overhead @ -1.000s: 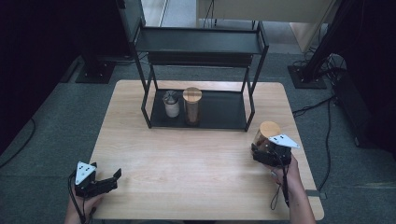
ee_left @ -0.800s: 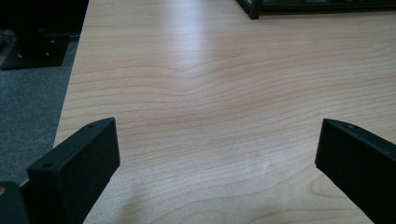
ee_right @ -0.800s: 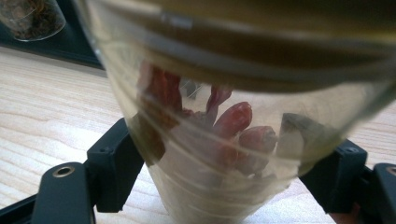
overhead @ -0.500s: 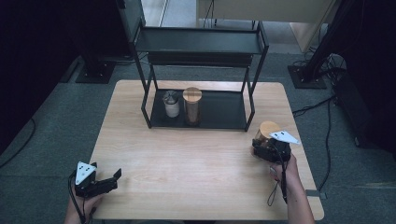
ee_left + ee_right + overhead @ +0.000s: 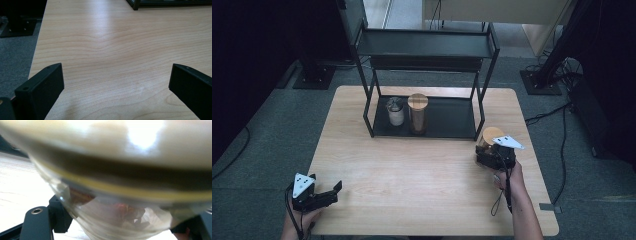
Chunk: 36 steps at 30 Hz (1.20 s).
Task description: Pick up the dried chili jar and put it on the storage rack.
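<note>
Pale wood table on grey carpet, dark surroundings, a black two-tier rack at the far edge.

The jar in my right gripper sits near the table's right edge, in front of the rack's right leg. It is clear glass with a pale wooden lid. In the right gripper view the jar presses close to the lens, both jaws flanking its lower wall; the right gripper is closed on it. Brownish-red contents show through the glass, too blurred for me to identify.

Handling judgement: glass is rigid, smooth and breakable, so likely slippery under the pads. I would keep the hold low on the body, not on the lid, which may lift off. Weight probably moderate. Keep it upright.

My left gripper rests at the near left corner, jaws spread wide with only bare wood between them, holding nothing.

On the rack's lower shelf: a taller lidded canister and, just beside it, a small white cup.

No labels, brands or writing legible anywhere.
</note>
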Available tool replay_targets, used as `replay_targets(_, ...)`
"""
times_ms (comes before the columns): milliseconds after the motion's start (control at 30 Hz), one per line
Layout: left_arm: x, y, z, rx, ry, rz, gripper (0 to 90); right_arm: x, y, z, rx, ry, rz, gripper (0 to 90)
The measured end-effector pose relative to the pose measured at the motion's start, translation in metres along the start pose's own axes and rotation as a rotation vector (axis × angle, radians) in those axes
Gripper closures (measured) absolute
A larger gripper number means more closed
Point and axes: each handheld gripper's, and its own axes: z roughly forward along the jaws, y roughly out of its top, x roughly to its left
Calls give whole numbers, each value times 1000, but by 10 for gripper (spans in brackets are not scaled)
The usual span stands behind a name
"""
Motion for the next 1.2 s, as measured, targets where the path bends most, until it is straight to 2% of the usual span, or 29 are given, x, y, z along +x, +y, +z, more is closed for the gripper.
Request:
replay_targets(667, 0, 0, 0, 2, 0, 4, 0, 28, 14, 16, 16, 27, -22, 248)
replay_targets(1200, -1, 0, 0, 3, -1, 6, 1, 44, 28, 24, 16, 38, -40, 247)
